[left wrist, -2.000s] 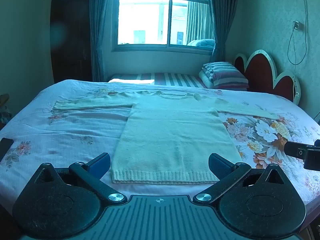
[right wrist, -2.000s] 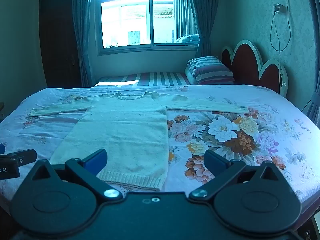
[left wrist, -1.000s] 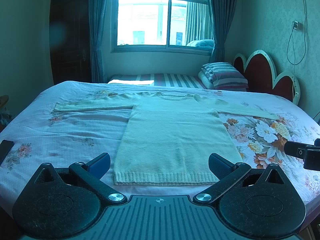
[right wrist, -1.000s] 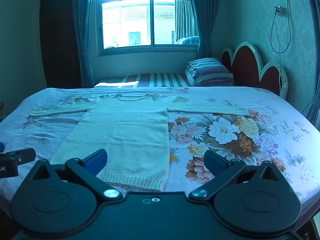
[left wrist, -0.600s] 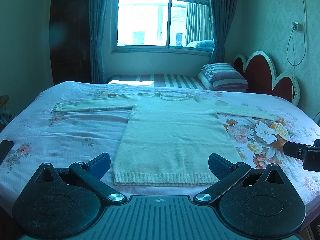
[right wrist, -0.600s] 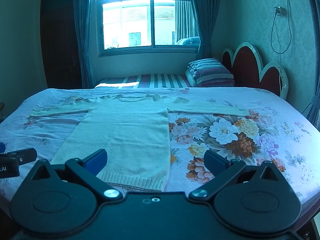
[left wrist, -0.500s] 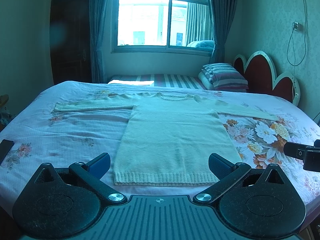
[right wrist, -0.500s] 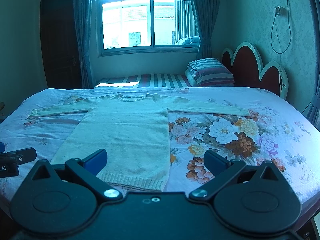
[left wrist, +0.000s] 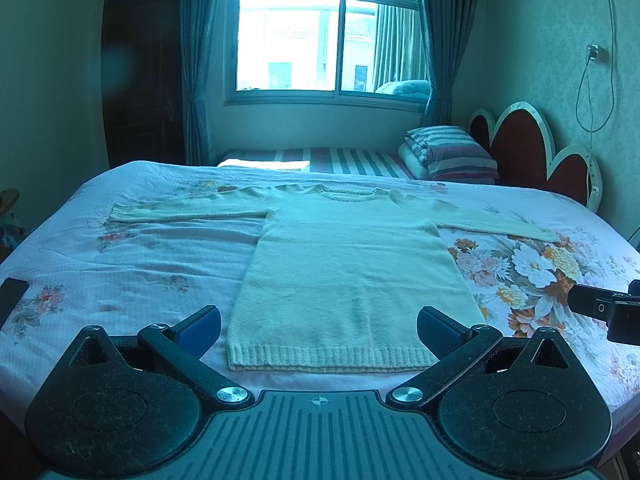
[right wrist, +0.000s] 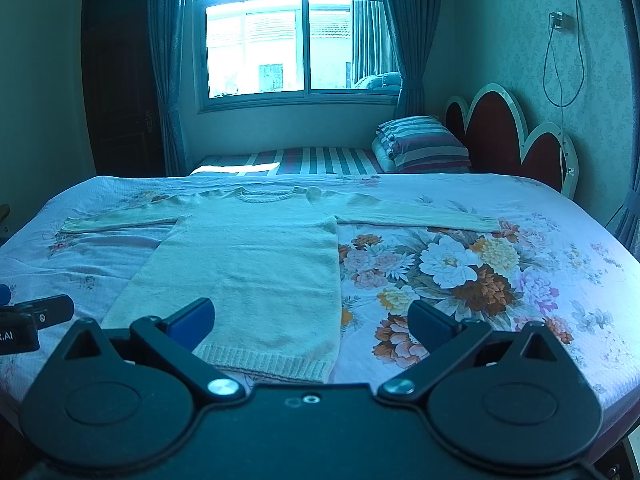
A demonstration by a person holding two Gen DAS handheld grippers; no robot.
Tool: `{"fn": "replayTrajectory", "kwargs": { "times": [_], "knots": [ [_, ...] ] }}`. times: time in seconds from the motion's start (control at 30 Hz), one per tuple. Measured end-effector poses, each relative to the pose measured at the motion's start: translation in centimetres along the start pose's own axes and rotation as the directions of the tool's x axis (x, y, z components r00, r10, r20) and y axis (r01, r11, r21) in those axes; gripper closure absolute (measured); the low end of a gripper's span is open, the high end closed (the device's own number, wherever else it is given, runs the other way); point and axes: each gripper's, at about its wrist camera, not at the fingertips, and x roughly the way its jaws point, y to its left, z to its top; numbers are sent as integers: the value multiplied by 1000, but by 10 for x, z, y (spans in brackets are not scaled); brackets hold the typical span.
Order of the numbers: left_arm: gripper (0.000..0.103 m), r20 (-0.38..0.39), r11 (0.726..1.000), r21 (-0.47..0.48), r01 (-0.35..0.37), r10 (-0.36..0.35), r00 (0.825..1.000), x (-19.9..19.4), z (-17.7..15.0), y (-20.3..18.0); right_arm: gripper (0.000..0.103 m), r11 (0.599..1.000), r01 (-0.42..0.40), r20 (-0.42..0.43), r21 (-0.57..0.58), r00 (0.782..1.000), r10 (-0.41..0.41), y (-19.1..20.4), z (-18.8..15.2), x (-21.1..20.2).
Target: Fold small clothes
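A cream knit sweater (left wrist: 344, 272) lies flat on the bed, front up, hem nearest me, both sleeves spread out to the sides; it also shows in the right wrist view (right wrist: 248, 264). My left gripper (left wrist: 319, 330) is open and empty, hovering just short of the hem. My right gripper (right wrist: 310, 322) is open and empty, near the hem's right corner. Each gripper shows at the edge of the other's view.
The bed (left wrist: 120, 264) has a pale floral cover with a large flower print (right wrist: 460, 272) on the right. A folded striped quilt (left wrist: 452, 154) and a red headboard (left wrist: 532, 148) stand at the back right. A window (left wrist: 320, 40) is behind.
Both grippers have drifted very slightly; the sweater lies as before and both grippers stay open.
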Motion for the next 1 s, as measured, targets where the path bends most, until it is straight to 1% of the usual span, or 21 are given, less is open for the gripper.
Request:
{"fn": "replayTrajectory", "kwargs": {
  "times": [1.0],
  "knots": [
    [0, -5, 1000, 2, 1, -1, 1000, 2, 1, -2, 0, 1000, 2, -1, -1, 1000, -2, 2, 0, -1]
  ]
}}
